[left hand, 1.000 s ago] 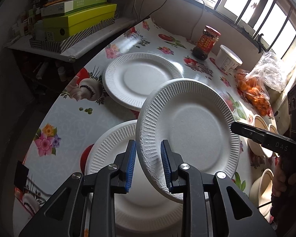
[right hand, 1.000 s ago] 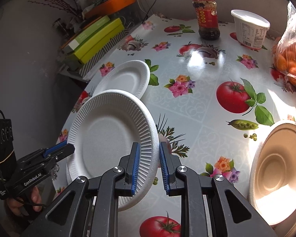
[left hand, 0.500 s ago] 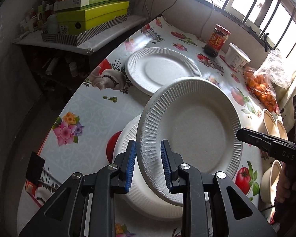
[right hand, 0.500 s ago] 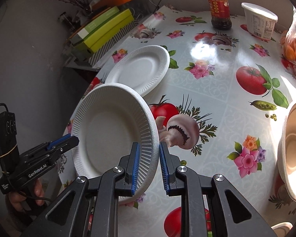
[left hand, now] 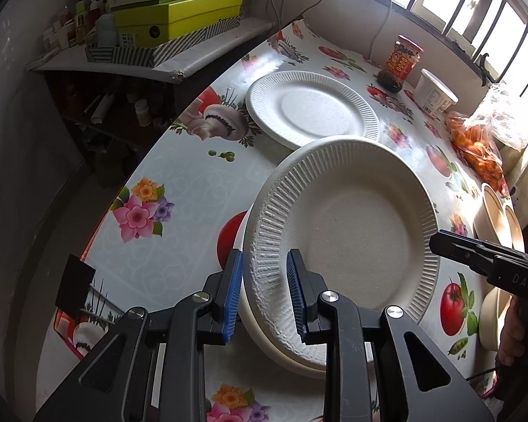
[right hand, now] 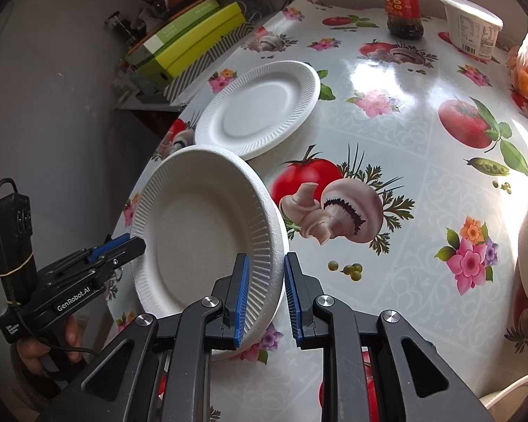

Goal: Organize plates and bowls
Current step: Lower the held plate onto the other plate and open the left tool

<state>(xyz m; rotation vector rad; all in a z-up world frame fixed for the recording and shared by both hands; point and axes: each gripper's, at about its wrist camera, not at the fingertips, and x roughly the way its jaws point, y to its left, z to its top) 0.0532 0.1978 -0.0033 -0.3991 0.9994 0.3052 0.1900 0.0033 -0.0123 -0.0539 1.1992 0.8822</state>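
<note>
left gripper (left hand: 264, 293): clamps rim of tilted foam plate (left hand: 355, 232), frame centre | right gripper (right hand: 265, 295): fingers straddle same rim, contact unclear | second plate (left hand: 309, 109): upper centre

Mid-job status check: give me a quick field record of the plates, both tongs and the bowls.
held plate: lifted, tilted, over the lower plate
left tongs: clamped on its rim
right tongs: clamped on the opposite rim
lower plate: flat on the table, mostly hidden
far plate: flat, alone, apart from the others
bowls: beige, at the table's right edge
</note>
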